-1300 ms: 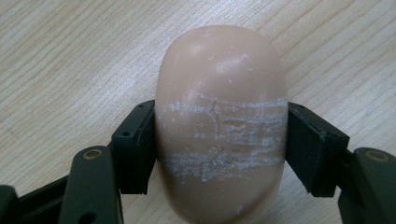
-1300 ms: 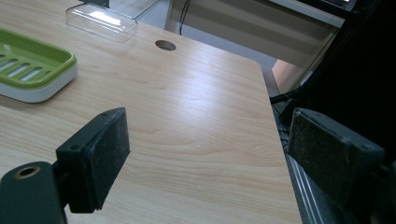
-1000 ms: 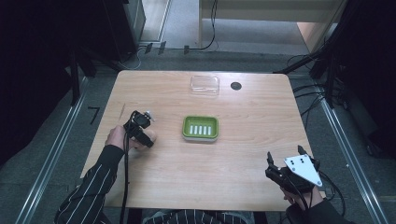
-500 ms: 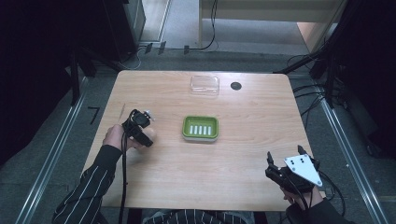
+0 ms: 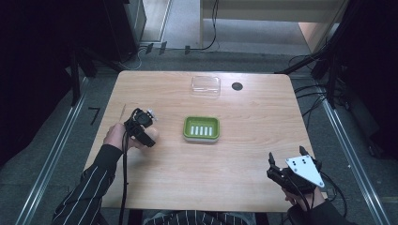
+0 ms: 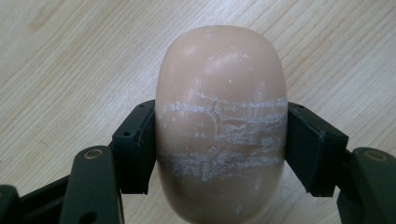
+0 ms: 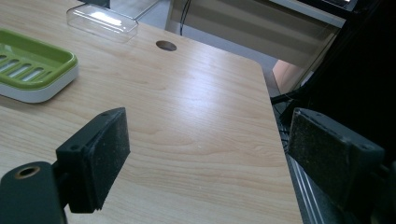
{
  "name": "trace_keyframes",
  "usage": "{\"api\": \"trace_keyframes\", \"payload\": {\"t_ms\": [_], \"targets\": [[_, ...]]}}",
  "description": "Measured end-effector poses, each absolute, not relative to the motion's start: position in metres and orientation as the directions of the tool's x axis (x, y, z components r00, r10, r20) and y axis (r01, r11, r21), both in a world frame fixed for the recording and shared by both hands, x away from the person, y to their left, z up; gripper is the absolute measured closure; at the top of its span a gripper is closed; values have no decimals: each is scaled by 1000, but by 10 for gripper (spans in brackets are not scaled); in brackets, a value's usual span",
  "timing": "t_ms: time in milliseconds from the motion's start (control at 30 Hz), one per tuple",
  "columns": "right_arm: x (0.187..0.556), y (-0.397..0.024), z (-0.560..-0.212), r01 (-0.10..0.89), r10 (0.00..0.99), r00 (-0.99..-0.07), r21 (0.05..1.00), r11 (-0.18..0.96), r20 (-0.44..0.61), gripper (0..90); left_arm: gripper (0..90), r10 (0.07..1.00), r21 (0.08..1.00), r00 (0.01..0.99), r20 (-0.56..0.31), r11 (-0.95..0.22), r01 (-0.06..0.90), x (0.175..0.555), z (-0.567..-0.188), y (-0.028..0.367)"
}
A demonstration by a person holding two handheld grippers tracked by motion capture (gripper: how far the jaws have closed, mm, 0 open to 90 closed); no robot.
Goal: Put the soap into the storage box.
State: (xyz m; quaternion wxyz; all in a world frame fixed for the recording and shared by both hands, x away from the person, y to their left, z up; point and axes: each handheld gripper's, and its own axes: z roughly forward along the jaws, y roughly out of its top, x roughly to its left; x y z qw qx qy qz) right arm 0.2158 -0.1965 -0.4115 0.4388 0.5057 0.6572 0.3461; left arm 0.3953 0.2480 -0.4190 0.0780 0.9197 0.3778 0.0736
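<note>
I see my left gripper [image 6: 219, 140] clamped on a bar of soap [image 6: 220, 126], a smooth, rounded, peach-coloured bar with whitish scuff lines across its middle. In the left gripper view the two black pads [image 6: 137, 144] press its long sides at 9 and 3 o'clock, and the bar stands out past them toward 12 o'clock, with bare wood grain behind it.

In the high view that gripper [image 5: 142, 129] sits at about 9 o'clock on the desk [image 5: 244, 154], with the soap [image 5: 151, 136] at its lower edge, just over or on the wood; I cannot tell which. A green soap dish [image 5: 201, 129] with a slotted floor lies near the desk's centre, at 3 o'clock from the soap and apart from it.

My right gripper [image 7: 205, 154] stands wide open with nothing between the pads, at about 5 o'clock on the desk, close to the near right corner.

A clear plastic lid [image 5: 205, 86] lies near the far edge at 12 o'clock, with a round cable hole [image 5: 237, 86] just to its right. The desk is pale wood. Around it I see grey floor [image 5: 56, 140], cables and dark equipment. My left sleeve [image 5: 89, 187] is dark with thin white stripes.
</note>
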Motion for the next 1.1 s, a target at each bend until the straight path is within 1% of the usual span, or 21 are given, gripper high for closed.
{"api": "trace_keyframes", "payload": {"t_ms": [633, 1100], "targets": [[216, -196, -412, 364, 968, -104, 898, 249, -226, 136, 335, 667, 203, 741, 80, -739, 643, 402, -410, 234], [216, -197, -412, 362, 966, -110, 896, 258, -233, 136, 335, 621, 204, 779, 84, -776, 596, 408, -403, 223]]}}
